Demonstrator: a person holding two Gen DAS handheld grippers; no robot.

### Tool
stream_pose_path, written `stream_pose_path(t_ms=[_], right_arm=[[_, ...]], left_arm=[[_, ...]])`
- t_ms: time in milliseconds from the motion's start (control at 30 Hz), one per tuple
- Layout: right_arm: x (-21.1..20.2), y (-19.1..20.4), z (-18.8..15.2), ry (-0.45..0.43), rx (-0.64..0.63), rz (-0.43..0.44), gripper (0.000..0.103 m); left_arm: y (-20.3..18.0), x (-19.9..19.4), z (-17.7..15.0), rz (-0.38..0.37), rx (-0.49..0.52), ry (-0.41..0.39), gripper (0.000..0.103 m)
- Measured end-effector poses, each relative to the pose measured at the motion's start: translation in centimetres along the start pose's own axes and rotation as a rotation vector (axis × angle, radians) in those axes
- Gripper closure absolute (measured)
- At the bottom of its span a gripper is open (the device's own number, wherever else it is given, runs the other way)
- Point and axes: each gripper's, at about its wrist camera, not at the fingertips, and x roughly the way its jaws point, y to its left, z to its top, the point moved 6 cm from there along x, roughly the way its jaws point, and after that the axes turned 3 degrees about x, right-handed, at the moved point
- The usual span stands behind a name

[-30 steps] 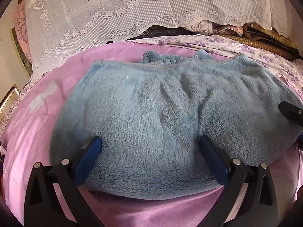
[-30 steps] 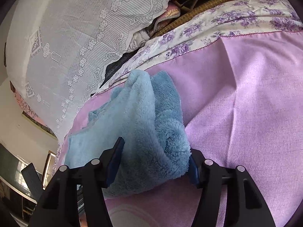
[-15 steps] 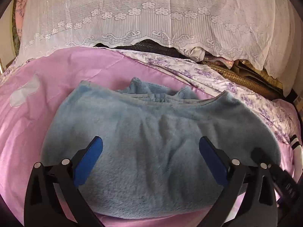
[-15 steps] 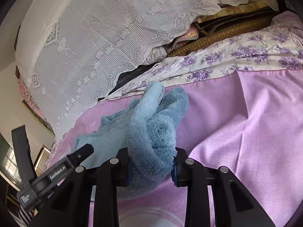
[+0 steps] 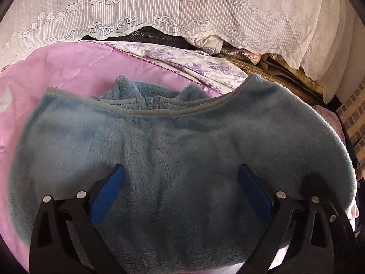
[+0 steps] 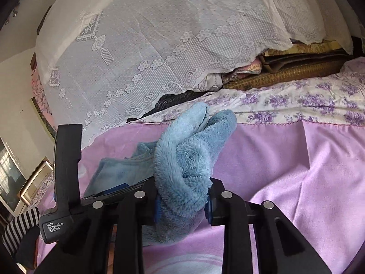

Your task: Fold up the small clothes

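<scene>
A blue fleece garment lies spread on the pink bedsheet, its grey-trimmed neckline on the far side. My left gripper hovers over its near half, open, with the blue pads wide apart and fleece below them. In the right wrist view a bunched fold of the garment stands up between the pads of my right gripper. Its jaws are closing and the pads press into the fleece, holding that edge off the sheet. The left gripper's black body shows at the left of that view.
White lace cloth covers stacked bedding at the back, with a floral sheet in front of it. A brick wall is at the right. A striped sleeve and picture frames are at the left.
My right gripper's jaws closed from wide apart onto the bunched fleece and lifted it. The garment's right side has risen. My left gripper rose and tipped a little, staying open.
</scene>
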Motion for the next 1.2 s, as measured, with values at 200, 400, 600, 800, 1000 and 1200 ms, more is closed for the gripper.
stream_pose_path(t_ms=[200,400,600,800,1000,1200], right_arm=[[-0.7,4.3,1.0,-0.050,-0.089,0.004,0.075],[-0.4,10.6,1.4,-0.065,-0.177,0.053,0.075],[1.2,17.2,-0.9,-0.040,-0.308,0.065,0.076],[4.1,20.9,-5.7,0.031,-0.419,0.063,0.076],[5.4,22.5,-8.8,0.038,-0.492,0.042,0.076],[7.9,23.3,-12.6,0.123,-0.646,-0.011,0.076]], left_arm=[[2.0,-3.2,1.4,-0.050,-0.042,-0.057,0.024],[6.8,-6.6,2.3,-0.022,-0.088,-0.104,0.024],[12.4,-8.6,0.7,0.032,-0.108,-0.104,0.024],[18.6,-7.9,-3.2,0.067,-0.163,-0.029,0.023],[25.4,-6.6,-6.1,0.001,-0.374,0.017,0.021],[26.6,-7.4,-5.8,0.039,-0.389,-0.020,0.021]])
